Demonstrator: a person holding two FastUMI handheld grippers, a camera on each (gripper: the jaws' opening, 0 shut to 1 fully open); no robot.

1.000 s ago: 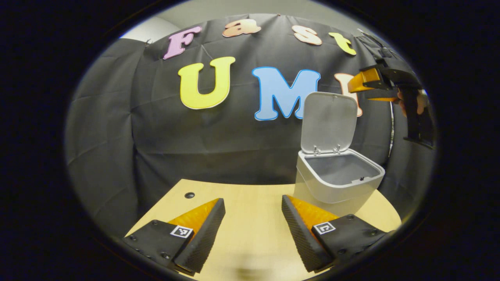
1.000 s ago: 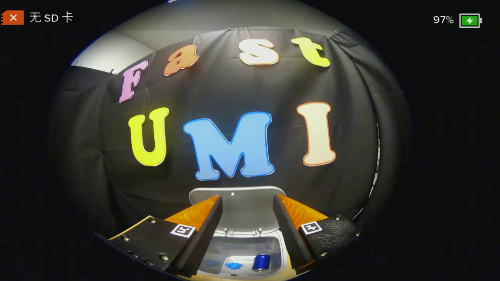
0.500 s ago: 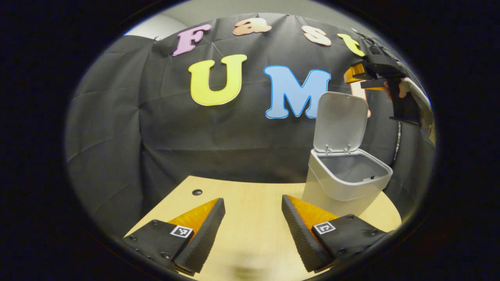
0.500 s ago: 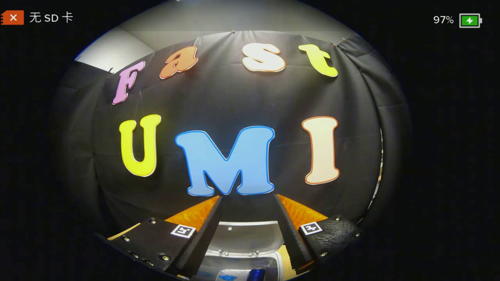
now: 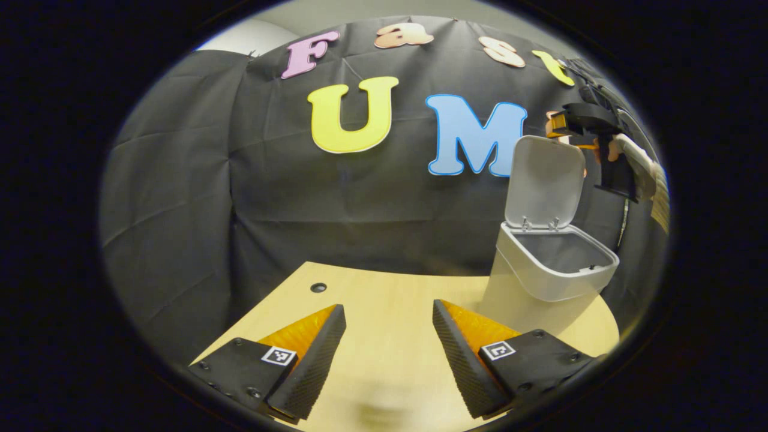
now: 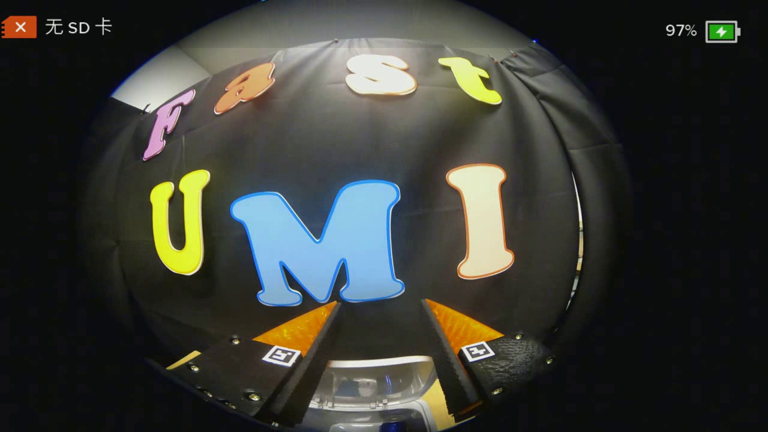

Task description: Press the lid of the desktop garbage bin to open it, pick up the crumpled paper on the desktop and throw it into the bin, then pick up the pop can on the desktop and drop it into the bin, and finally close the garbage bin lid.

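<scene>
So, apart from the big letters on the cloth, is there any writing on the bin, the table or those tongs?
No readable words or numbers on any of them.
Bin and its raised lid: plain, no writing.
Left tongs and right tongs: each finger carries a small square black-and-white marker, a coded pattern, not letters.
Table: no print.

My right gripper [image 6: 381, 306] stands with its fingers [image 6: 312, 354] apart and nothing between them, aimed at the booth wall [image 6: 336, 144]. Below and between the fingers, the top edge of the raised lid [image 6: 378, 375] shows, upright. A sliver of table [image 6: 183, 360] shows at lower left.
</scene>
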